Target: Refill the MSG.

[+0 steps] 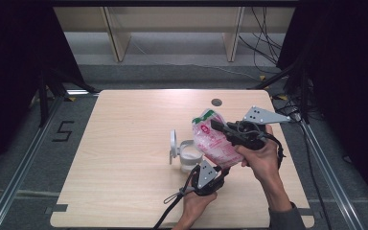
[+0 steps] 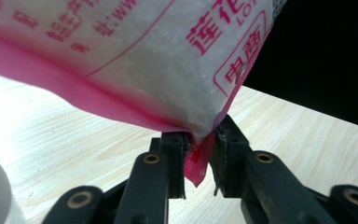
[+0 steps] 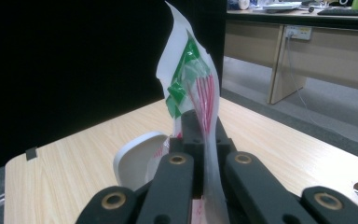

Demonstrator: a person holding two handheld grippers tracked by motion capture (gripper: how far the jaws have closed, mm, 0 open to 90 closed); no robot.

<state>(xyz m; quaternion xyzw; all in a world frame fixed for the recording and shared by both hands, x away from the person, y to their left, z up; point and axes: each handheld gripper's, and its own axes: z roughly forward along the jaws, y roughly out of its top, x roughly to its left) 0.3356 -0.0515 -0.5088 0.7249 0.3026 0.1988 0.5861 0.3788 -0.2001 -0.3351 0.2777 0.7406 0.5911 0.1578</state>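
Right gripper [image 1: 219, 126] clamped tight on top edge of bag [image 1: 213, 140], film pinched flat between jaws; bag's green-and-red top flap [image 3: 189, 79] sticks up past jaws. Bag held tilted in air over table [image 1: 124, 158], white with pink print. Left gripper [image 1: 219, 173] below, at bag's bottom corner [image 2: 196, 161]: pink corner sits between jaws, jaws slightly apart, pads look not quite pressing. White container [image 1: 190, 156] with hinged lid [image 1: 173, 146] open stands on table just left of bag, under its lower end.
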